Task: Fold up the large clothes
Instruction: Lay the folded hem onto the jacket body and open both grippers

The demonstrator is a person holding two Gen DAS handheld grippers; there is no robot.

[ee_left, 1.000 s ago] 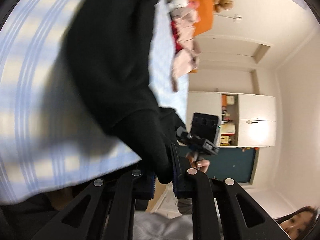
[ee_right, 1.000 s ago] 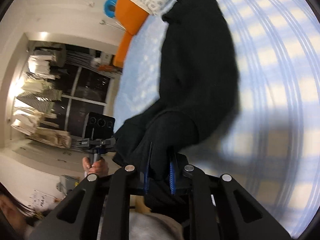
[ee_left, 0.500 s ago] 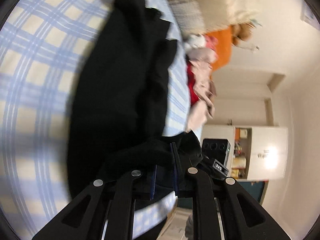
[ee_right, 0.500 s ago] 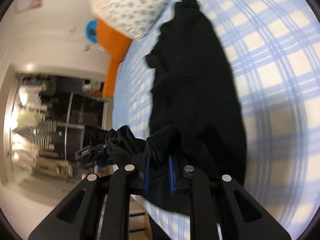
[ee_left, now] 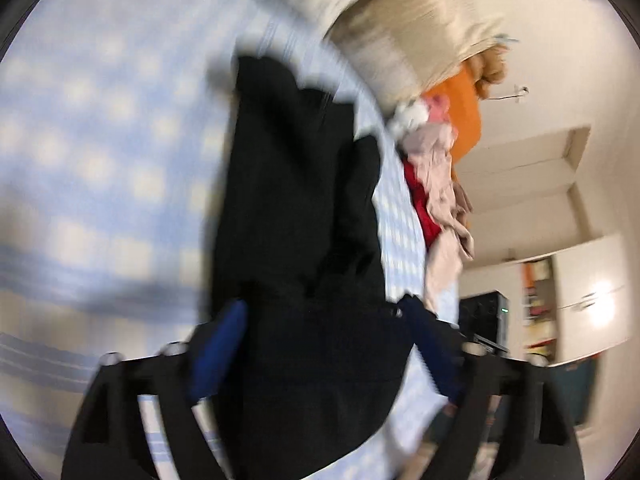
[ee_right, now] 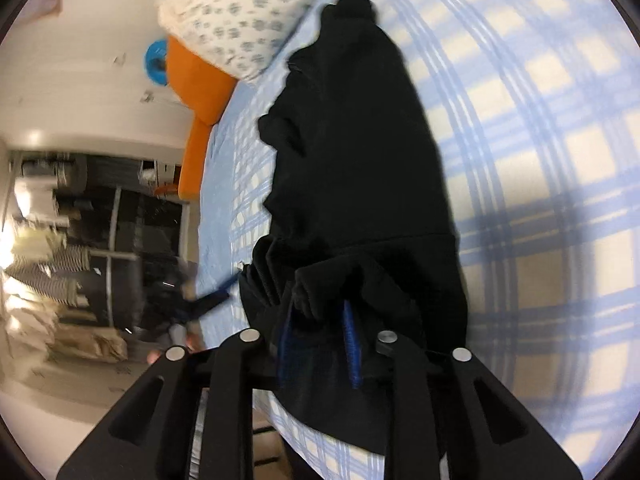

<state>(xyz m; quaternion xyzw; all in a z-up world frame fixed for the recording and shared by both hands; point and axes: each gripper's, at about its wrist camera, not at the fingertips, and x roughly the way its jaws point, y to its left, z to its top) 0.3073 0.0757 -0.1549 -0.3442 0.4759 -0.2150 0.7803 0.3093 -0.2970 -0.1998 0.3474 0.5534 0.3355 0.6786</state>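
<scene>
A black garment (ee_left: 296, 216) lies lengthwise on the blue checked bed sheet (ee_left: 100, 160); it also shows in the right wrist view (ee_right: 360, 152). My left gripper (ee_left: 320, 344) is open, its blue-padded fingers (ee_left: 218, 356) spread wide over the garment's near edge. The left wrist view is blurred. My right gripper (ee_right: 318, 340) is shut on a bunched fold of the garment's near end. The left gripper also shows blurred in the right wrist view (ee_right: 200, 304) at the bed's left edge.
A patterned pillow (ee_right: 236, 12) and an orange cushion (ee_right: 196, 80) lie at the bed's far end. A pile of pink and red clothes (ee_left: 436, 200) sits beside the garment. White cabinets (ee_left: 580, 300) stand off the bed's right; hanging clothes (ee_right: 40, 264) are off its left.
My left gripper has opened and let go of the garment. The garment's near end now lies down on the sheet. My right gripper still holds its fold, lower over the bed.
</scene>
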